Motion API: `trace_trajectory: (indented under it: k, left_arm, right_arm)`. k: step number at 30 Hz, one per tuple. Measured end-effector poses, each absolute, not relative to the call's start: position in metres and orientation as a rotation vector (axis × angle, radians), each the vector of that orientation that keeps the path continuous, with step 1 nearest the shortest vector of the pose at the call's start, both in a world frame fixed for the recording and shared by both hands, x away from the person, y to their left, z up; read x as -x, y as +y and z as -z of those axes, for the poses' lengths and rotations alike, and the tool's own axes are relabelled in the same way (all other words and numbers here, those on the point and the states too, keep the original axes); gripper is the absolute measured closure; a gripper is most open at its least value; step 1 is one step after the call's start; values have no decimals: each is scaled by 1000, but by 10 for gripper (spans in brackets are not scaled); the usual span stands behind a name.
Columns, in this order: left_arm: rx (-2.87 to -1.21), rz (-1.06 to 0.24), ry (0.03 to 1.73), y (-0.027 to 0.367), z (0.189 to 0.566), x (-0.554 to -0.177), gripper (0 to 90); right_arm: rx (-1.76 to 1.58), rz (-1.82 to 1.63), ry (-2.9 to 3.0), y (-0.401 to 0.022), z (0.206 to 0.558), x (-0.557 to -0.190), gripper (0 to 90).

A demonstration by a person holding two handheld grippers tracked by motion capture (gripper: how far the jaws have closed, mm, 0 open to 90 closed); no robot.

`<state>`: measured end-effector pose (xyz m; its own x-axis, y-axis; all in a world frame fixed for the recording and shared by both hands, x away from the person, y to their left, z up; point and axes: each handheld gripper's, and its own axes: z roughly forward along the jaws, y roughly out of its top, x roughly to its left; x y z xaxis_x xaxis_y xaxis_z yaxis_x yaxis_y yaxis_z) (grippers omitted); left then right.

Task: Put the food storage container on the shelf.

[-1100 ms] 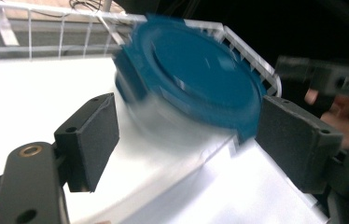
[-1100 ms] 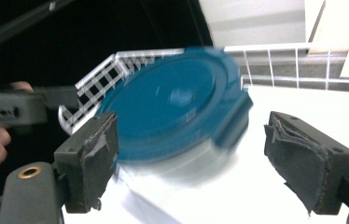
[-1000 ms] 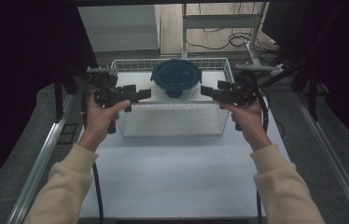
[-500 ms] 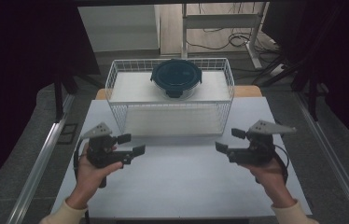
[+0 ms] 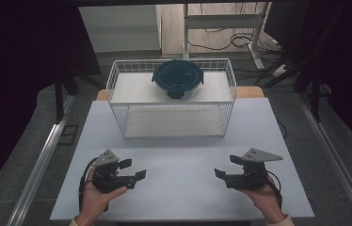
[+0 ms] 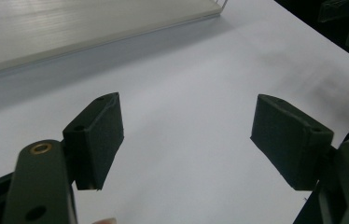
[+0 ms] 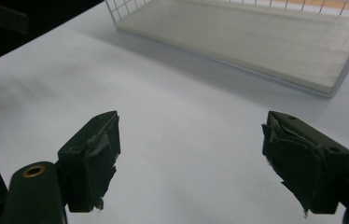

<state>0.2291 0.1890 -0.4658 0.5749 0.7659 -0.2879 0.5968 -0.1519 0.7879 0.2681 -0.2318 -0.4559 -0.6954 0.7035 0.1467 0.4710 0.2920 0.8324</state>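
Hand-held gripper point(image 5: 135, 170) over white table point(image 5: 179, 160)

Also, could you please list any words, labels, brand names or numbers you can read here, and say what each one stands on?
None: no text can be read in these pictures.
Dark round lid of the container in the white wire basket: no lettering can be made out from the high view.
Left gripper and right gripper: plain black fingers and grey top plates, no marking.
White table: blank.
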Motion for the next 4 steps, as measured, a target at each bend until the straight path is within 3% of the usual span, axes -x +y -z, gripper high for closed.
trace_trajectory:
  k: [4]
  left_arm:
    - [-1847, -212, 1110, 191, 468, -228, 251]
  right_arm:
    - [-1072, -1375, 2297, -233, 455, -266, 181]
